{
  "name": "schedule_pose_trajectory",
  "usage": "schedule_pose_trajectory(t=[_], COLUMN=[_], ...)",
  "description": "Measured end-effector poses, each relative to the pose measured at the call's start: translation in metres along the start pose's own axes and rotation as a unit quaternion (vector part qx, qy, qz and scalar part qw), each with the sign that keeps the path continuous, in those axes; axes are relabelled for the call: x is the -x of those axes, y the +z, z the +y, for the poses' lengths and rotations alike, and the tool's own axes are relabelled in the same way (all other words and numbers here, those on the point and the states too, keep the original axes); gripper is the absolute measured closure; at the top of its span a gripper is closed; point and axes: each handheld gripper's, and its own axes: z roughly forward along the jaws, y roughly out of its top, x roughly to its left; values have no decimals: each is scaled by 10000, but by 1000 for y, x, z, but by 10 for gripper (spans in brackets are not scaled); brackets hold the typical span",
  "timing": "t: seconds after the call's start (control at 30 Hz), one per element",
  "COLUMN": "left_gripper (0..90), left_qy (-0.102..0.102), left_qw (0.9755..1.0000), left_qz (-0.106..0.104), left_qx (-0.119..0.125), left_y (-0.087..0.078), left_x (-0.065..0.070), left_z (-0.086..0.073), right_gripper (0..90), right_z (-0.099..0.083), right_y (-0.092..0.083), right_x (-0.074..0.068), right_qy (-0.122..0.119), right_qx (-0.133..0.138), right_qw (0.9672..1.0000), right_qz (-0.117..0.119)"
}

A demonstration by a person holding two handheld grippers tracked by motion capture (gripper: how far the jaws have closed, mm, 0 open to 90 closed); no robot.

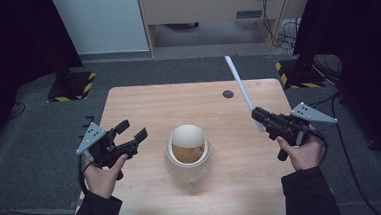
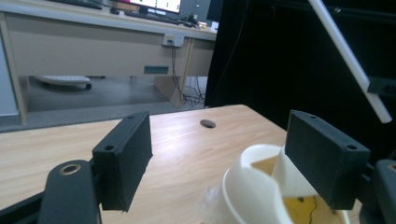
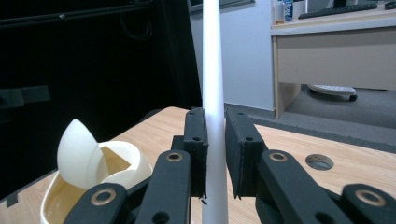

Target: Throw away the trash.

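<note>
A white straw (image 1: pixel 238 82) is held between the closed jaws of the right gripper (image 1: pixel 257 114), above the right part of the wooden table (image 1: pixel 143 103). The straw is clamped near its lower end and is slanted up and away toward the far side; in the right gripper view (image 3: pixel 215 84) it is seen pressed by both black pads. The left gripper (image 1: pixel 132 131) is kept above the left part of the table with its jaws wide apart, and nothing is held between them. A cream paper cup (image 1: pixel 189 152) with a raised flap is placed in the middle of the table, between the two grippers, apart from both. A small dark hole (image 1: pixel 227 93) is seen far on the table.
</note>
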Motion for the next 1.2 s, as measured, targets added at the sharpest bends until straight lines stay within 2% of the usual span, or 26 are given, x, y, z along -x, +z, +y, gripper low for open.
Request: schedule_pose_trajectory(t=[0.17, 0.43, 0.5, 0.87, 1.2], left_gripper=[232, 242, 246, 266, 282], left_qy=[106, 167, 182, 215, 197], left_qw=[9999, 9994, 9991, 9977, 9961], left_qz=[-111, -299, -378, -638, -852], left_qx=[4, 44, 86, 92, 64], left_y=[10, 28, 34, 57, 75], left_x=[10, 26, 32, 54, 69], left_z=[8, 19, 23, 28, 31], right_gripper=[793, 793, 793, 793, 793], right_z=[0, -2, -3, -10, -13], right_y=[1, -1, 0, 8, 9], right_x=[-7, -16, -18, -29, -33], right_qy=[-33, -101, -84, 0, 26], right_qx=[27, 40, 79, 91, 120], right_qw=[9999, 9995, 9988, 9960, 9939], right_qz=[114, 299, 476, 885, 1092])
